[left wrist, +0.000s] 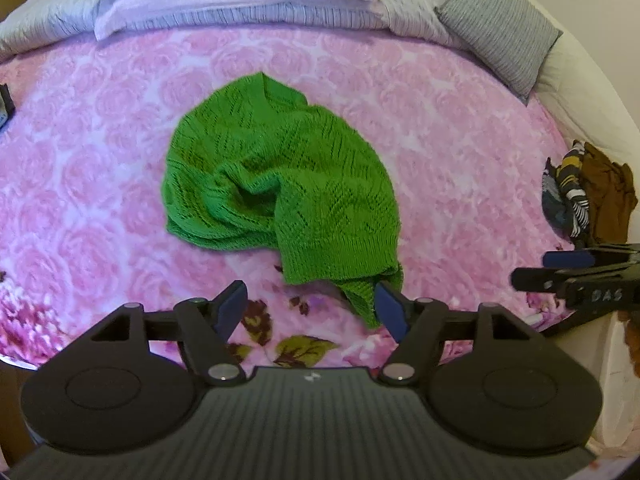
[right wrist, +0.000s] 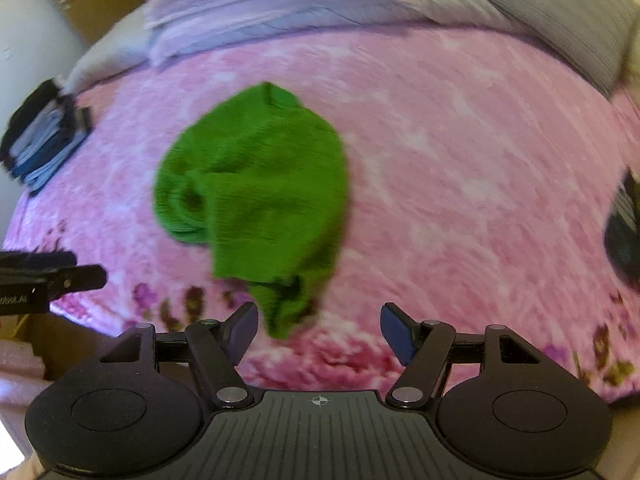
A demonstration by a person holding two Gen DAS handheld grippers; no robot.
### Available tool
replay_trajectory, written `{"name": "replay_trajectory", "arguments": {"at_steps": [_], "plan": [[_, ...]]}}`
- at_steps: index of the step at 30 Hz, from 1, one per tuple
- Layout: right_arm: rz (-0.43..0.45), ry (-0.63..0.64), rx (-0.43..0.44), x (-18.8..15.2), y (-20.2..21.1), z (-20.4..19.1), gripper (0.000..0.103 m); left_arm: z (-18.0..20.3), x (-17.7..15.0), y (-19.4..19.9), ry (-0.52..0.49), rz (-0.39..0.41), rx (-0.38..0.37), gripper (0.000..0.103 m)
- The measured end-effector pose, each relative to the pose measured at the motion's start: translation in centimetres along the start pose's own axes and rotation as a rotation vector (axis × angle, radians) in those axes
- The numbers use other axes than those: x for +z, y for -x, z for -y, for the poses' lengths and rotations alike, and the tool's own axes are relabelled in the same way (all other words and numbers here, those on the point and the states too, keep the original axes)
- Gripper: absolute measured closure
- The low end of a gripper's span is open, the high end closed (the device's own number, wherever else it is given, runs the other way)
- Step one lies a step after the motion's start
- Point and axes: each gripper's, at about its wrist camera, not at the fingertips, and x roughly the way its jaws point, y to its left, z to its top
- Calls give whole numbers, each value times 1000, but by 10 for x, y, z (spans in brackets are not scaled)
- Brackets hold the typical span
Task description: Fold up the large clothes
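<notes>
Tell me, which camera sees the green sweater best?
The left wrist view: the green sweater is sharp there, so its knit holes and folds show. In the right wrist view the same sweater is whole but smeared by blur, so it looks like a plain green lump.

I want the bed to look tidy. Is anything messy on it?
Yes. The green knitted sweater lies crumpled mid-blanket, one end trailing toward the near edge, not folded. At the right edge, a pile of clothes sits in a loose heap.

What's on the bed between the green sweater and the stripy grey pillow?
Nothing, only bare pink blanket between the green sweater and the grey pillow, seen in the left wrist view.
</notes>
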Motion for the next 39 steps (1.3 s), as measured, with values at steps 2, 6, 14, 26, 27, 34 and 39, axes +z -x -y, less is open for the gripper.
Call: {"name": "replay_trajectory", "arguments": {"at_steps": [2, 6, 14, 26, 27, 34, 39], "plan": [[-8, -56, -22, 0, -2, 24, 38, 5, 1, -14, -14, -2, -1, 35], [16, -198, -73, 1, -1, 74, 38, 16, 7, -43, -49, 16, 0, 28], [28, -465, -115, -9, -6, 149, 38, 25, 36, -117, -72, 43, 14, 22], [-41, -534, -125, -25, -37, 165, 38, 41, 66, -207, -223, -22, 136, 85], [-44, -529, -123, -23, -40, 165, 38, 40, 65, -206, -235, -13, 131, 89], [-31, -476, -108, 13, -52, 150, 38, -40, 75, -110, -47, 186, 133, 97], [-15, -417, -74, 51, -69, 116, 38, -164, 58, -22, 208, 255, 307, 97]]}}
